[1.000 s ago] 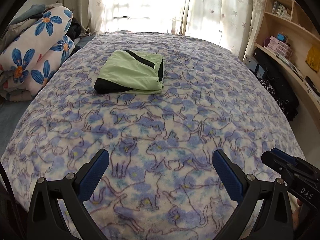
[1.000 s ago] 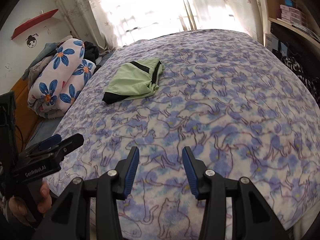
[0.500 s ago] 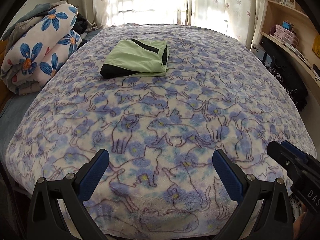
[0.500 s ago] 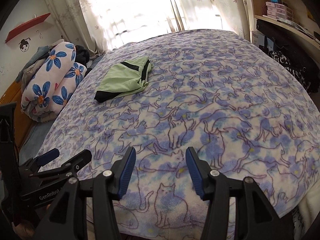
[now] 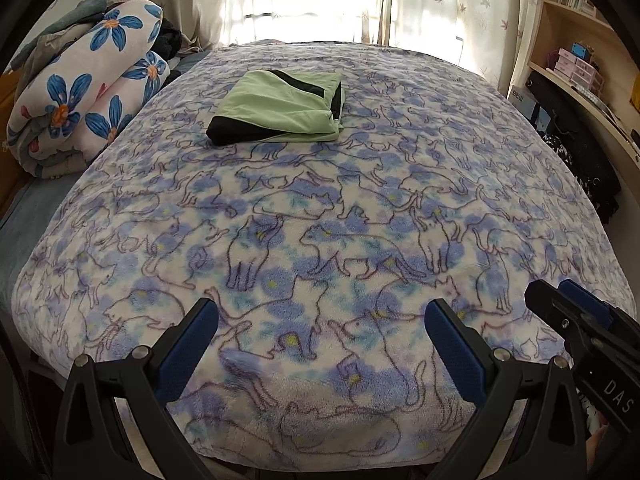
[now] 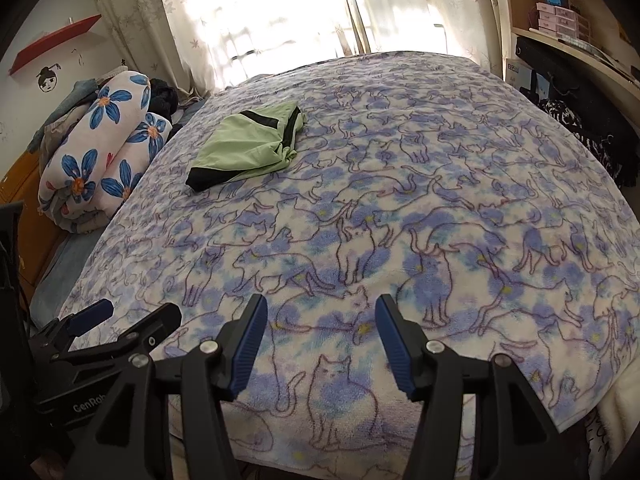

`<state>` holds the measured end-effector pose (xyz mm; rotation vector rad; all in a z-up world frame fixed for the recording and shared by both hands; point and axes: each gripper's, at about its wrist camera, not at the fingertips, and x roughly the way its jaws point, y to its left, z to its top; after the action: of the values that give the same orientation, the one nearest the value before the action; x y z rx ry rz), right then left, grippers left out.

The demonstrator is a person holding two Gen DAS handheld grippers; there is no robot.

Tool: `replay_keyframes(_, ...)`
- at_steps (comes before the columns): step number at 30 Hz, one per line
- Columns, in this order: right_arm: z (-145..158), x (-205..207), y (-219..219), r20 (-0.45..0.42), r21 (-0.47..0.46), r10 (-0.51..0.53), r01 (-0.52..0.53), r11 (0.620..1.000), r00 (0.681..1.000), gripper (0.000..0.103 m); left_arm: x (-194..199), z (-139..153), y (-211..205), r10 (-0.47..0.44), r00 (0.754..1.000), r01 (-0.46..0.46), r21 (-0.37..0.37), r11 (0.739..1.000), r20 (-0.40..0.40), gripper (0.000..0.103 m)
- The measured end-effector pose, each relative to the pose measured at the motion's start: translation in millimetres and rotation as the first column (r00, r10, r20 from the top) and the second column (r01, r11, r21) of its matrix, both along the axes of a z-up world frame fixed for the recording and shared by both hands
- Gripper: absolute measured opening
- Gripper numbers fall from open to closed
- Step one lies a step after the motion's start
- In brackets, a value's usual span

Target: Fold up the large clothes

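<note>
Cat-print blanket [image 5: 320, 208] covers the bed, and the folded green garment [image 5: 280, 108] lies on its far half, near the floral quilt roll [image 5: 84, 96]. Left claw [image 5: 320, 332] gapes wide over the blanket's near edge, holding nothing; right claw [image 6: 320, 332] stands moderately apart, also empty.

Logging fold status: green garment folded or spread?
Folded: green garment lies as a compact stacked rectangle on the cat-print blanket, layered edges visible.
</note>
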<state>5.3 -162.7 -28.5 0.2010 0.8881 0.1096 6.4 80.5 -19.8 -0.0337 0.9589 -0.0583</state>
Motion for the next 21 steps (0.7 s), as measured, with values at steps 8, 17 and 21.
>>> replay_keyframes(8,0.9,-0.4,0.2,0.024,-0.033,0.014,-0.013,0.999,1.0,0.057,-1.6,7.0,-4.8,-0.008,0.999,0.008,0.023,1.0,0.036,0.102)
replay_keyframes(17,6.6,-4.3,0.3,0.044,-0.047,0.021,-0.019,0.999,0.999,0.057,-2.7,8.9,-4.5,-0.009,1.0,0.009,0.018,1.0,0.027,0.102)
replay_keyframes(21,6.7,-4.9,0.7,0.045,-0.047,0.023,-0.021,0.999,0.999,0.057,-2.7,8.3,-4.4,-0.01,1.0,0.01,0.018,1.0,0.028,0.102)
